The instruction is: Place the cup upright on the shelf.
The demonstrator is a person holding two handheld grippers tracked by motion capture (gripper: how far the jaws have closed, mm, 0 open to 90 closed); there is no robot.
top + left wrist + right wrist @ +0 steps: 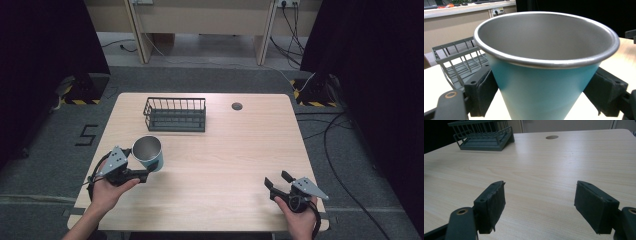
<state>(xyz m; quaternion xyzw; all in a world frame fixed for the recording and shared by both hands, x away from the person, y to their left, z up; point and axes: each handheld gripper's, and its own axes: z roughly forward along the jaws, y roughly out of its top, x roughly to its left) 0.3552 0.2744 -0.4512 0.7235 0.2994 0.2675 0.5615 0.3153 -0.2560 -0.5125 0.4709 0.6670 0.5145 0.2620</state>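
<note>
My left gripper (150, 171) is shut on a teal metal cup (148, 153) with a bare steel inside, held above the table's left front part. In the left gripper view the cup (544, 82) sits between both black pads (482, 92), its mouth tilted toward the camera. A dark green wire basket (175, 114) stands at the table's back middle, with nothing visible inside; it also appears behind the cup (456, 60) and far off (484, 135). My right gripper (276, 181) rests open near the front right edge, with bare wood between its jaws (540, 202).
The light wooden table (220, 150) has a round grey cable grommet (237, 106) at the back right. Black curtains flank both sides, and cables lie on the floor to the right.
</note>
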